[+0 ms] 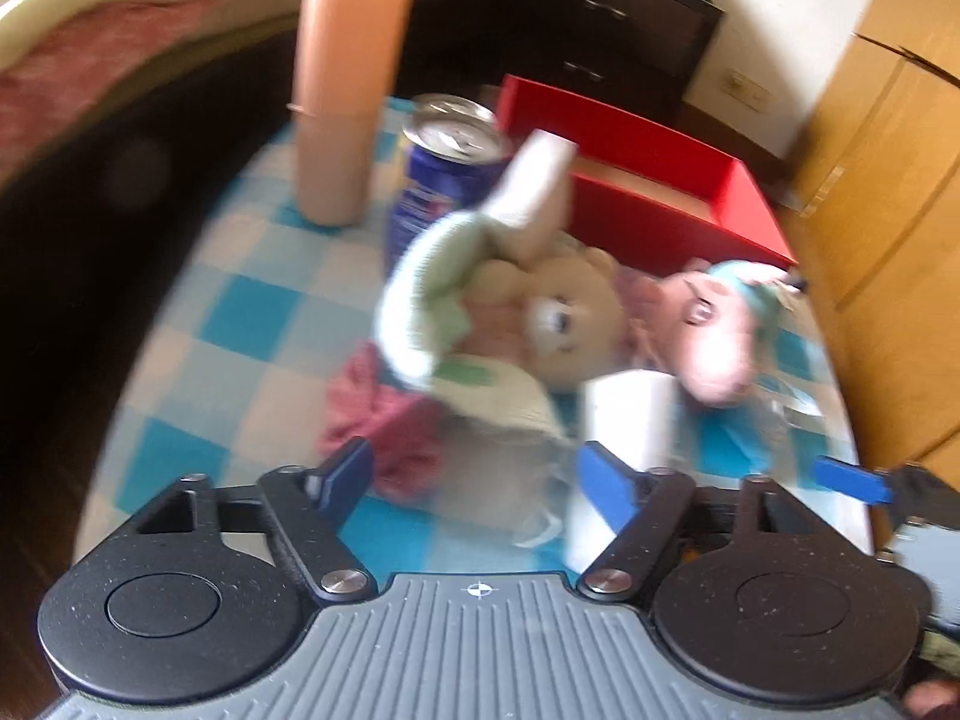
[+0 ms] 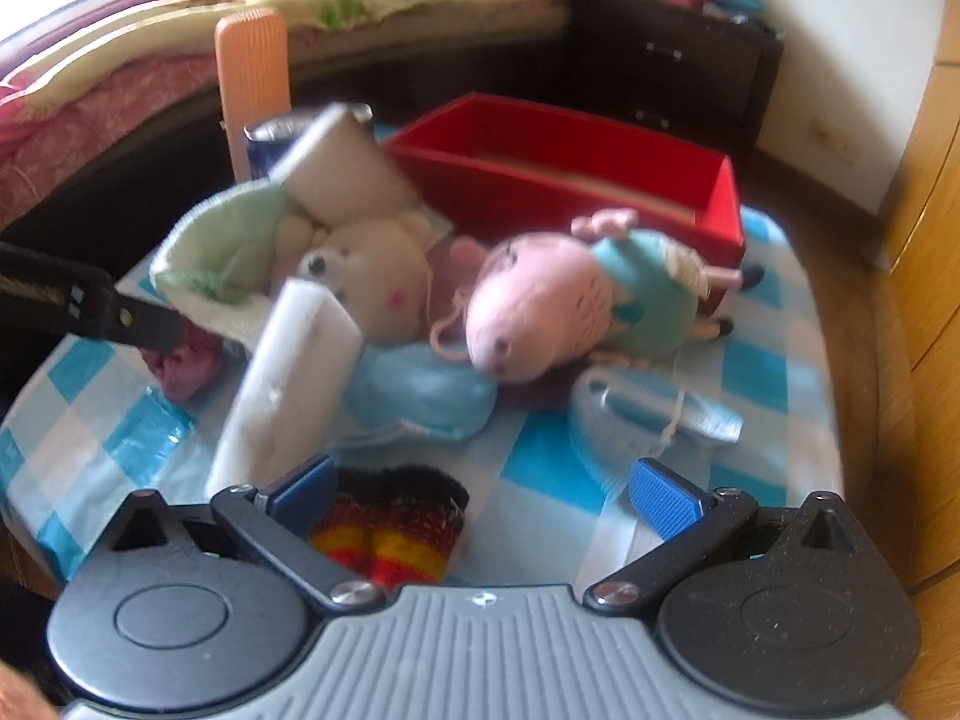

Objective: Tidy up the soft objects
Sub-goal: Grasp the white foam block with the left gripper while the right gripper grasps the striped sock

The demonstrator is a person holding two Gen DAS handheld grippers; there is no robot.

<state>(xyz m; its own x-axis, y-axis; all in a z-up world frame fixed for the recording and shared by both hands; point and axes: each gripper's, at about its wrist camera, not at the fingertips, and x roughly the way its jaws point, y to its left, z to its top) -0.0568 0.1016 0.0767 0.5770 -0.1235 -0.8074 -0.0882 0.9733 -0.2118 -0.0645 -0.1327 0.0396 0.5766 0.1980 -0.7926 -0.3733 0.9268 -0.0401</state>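
Left gripper [image 1: 474, 471] spread wide, empty, poised low over the near edge of the checked tablecloth [image 1: 240, 312]; right gripper [image 2: 486, 495] likewise spread and empty, above a striped knitted sock [image 2: 390, 534]. Soft pile heaped mid-table, just in front of the red box [image 2: 600, 162]: cream teddy bear [image 2: 372, 276] tucked against a green-and-white cloth [image 2: 222, 240], touching the pink pig plush [image 2: 540, 306] in a teal dress; white foam blocks [image 2: 294, 384] leaning among them; crumpled pink cloth [image 1: 384, 420] nearest the left gripper. Probably light, compressible, non-slippery, unbreakable; best pinched at a bulky fold, limb or torso. Blue can [image 1: 432, 180] and peach cylinder [image 1: 348, 90] upright behind, rigid, likely not for sorting.
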